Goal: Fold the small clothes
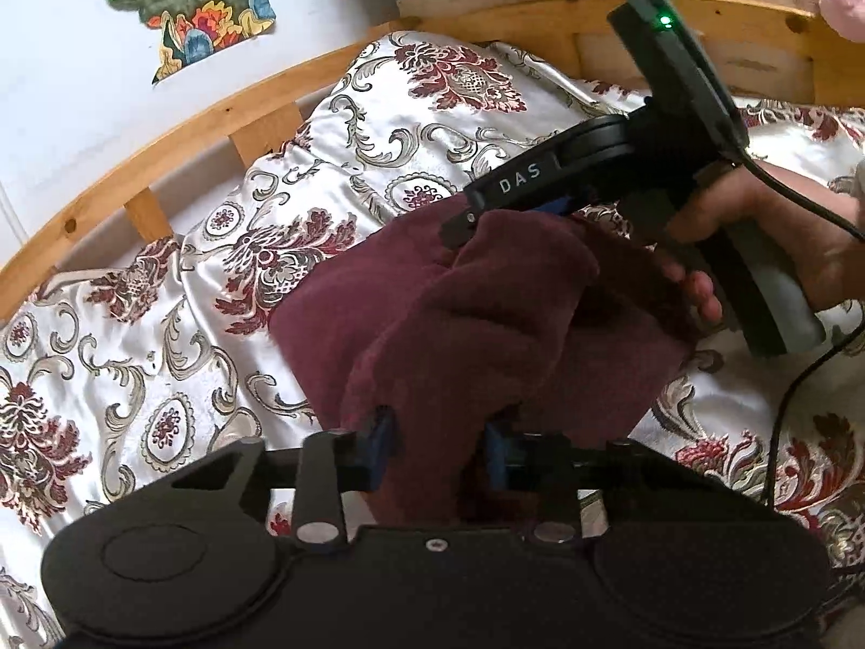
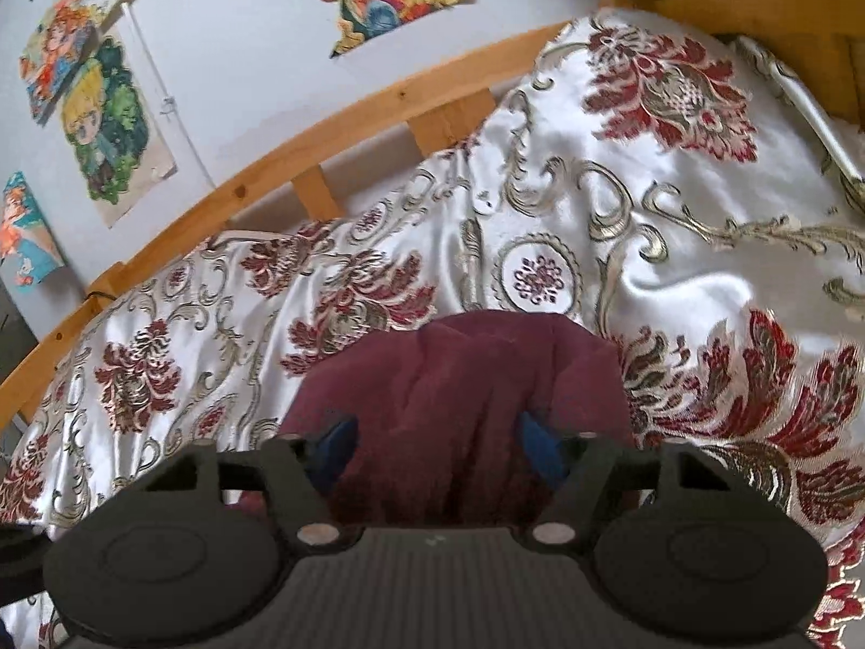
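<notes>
Between my left gripper's [image 1: 438, 446] blue pads, a bunched maroon garment [image 1: 476, 319] is clamped. Just ahead, my right gripper [image 1: 465, 224] pinches its far edge; its own view shows cloth filling the gap between its pads [image 2: 338, 446]. I would lift both evenly, keeping the fabric taut before laying it onto the floral bedspread [image 1: 162, 324] beneath. Count: two grippers, one garment, one bedspread.

Fingers [image 1: 385, 432] half buried in garment [image 1: 459, 313]
</notes>
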Available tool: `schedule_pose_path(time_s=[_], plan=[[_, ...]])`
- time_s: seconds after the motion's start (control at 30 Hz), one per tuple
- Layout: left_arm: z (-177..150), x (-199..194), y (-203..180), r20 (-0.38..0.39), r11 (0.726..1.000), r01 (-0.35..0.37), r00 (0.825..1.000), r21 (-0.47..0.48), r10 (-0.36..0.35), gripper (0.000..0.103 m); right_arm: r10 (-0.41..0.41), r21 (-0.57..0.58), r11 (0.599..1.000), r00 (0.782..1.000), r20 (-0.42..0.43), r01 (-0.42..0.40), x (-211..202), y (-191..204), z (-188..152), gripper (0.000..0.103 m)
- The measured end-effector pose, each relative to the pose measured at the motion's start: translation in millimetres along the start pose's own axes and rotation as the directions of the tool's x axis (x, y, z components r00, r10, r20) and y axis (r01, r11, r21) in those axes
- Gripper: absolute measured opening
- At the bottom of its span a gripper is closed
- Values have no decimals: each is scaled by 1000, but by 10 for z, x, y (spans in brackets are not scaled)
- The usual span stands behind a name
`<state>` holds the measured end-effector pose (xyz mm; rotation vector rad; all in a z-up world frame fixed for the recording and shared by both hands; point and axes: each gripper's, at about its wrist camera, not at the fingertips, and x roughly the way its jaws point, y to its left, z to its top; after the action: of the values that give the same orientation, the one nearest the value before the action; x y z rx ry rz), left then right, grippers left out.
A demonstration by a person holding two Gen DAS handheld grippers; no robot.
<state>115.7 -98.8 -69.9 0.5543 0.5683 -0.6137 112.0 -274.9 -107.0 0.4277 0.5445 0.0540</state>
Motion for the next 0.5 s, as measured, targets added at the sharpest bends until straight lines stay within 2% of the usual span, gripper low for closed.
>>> schedule_pose_path(time_s=[0.13,0.17,0.4,0.5], plan=[[-14,-13,-18,12,1000,6,1000,-3,-6,26,-23,7,1000,1000,4,23,9,-27,-11,27],[-18,-30,-28,19,1000,8,1000,-4,-8,23,-24,-1,1000,1000,11,24,-12,-18,-2,23],[46,-88,-125,80,998,59,995,-13,-58,20,-40,-25,999,991,131,44,-324,13,182,18],[88,-83,-218,96,997,73,993,0,-73,20,-64,-22,997,988,144,68,-418,-42,230,18]])
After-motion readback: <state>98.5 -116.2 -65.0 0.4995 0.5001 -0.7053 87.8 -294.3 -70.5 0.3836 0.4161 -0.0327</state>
